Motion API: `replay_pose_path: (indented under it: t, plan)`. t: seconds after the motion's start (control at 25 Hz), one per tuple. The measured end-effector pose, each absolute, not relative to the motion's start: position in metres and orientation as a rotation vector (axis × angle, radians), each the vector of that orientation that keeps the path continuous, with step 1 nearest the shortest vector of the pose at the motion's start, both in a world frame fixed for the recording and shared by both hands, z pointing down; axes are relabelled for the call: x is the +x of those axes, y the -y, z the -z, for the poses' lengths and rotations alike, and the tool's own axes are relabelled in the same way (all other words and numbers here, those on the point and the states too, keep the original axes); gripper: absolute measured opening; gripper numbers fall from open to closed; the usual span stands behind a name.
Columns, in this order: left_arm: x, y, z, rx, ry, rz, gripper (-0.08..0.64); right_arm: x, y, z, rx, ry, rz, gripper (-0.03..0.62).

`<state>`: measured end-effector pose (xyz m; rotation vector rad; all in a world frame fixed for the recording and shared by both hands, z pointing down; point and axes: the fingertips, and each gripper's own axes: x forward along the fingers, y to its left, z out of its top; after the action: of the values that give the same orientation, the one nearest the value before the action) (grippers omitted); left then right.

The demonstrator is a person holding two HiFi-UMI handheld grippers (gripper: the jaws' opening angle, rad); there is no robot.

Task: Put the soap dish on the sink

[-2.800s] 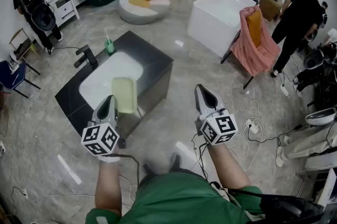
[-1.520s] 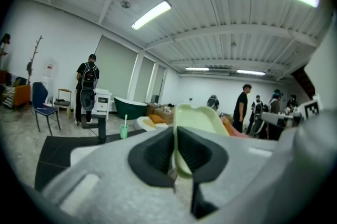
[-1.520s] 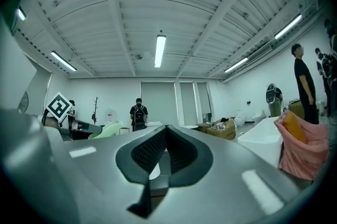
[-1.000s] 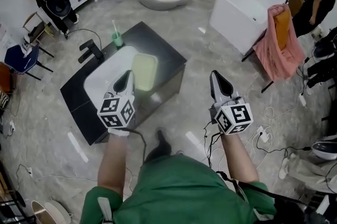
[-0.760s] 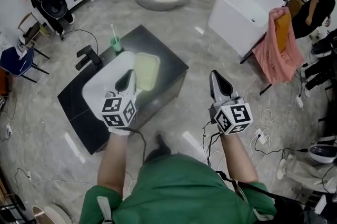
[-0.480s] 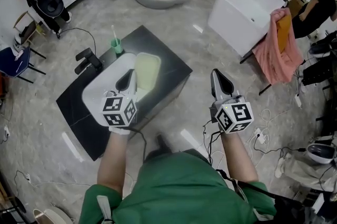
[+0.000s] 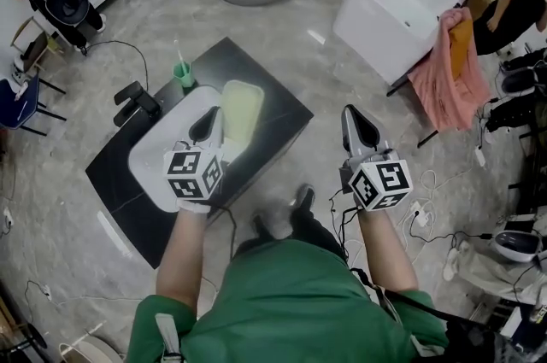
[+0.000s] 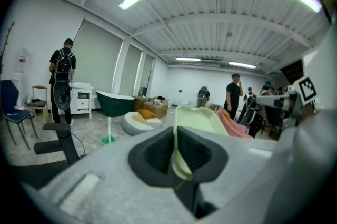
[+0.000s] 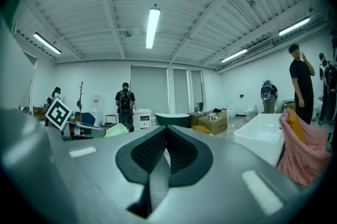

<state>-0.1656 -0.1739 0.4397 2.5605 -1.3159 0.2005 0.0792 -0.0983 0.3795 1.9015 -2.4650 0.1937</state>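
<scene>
Operator: green top (image 7: 282, 310), bottom centre of head view, standing at the near side of the sink unit.
R gripper (image 7: 355, 129): right of centre, over the floor, clear of the unit. Jaws closed on each other, nothing between.
L gripper (image 7: 208, 122): centre-left, above the white basin. Jaws clamped on the near rim of the soap dish.
Soap dish (image 7: 241, 107): pale yellow-green oblong tray. Projects fwd from the L jaws, over the basin's right edge and the black top. Contact w/ the top: cannot tell.
Sink (image 7: 278, 109): black top w/ white basin, centre-left of frame.
Faucet (image 7: 137, 101): black, left of the basin.
Cup (image 7: 182, 73): green, w/ toothbrush, at the far-left corner of the top.
Step in hand: placement approach. Dish is over the target, not yet released.
Next move (est.): lower until the base sits flat on the black top beside the basin, keep level, open the L jaws, back off w/o dragging the dish.
Background: white tub (image 7: 397, 2), upper right.
</scene>
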Motion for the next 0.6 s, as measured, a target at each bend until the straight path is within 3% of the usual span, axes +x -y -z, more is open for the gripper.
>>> replay_pose_path:
  t: [0.6]
  plan:
    - [-0.093, 0.247, -0.493, 2.642, 1.279, -0.539, 0.018, 0.112, 0.229, -0.389, 1.729, 2.649, -0.27, -0.002]
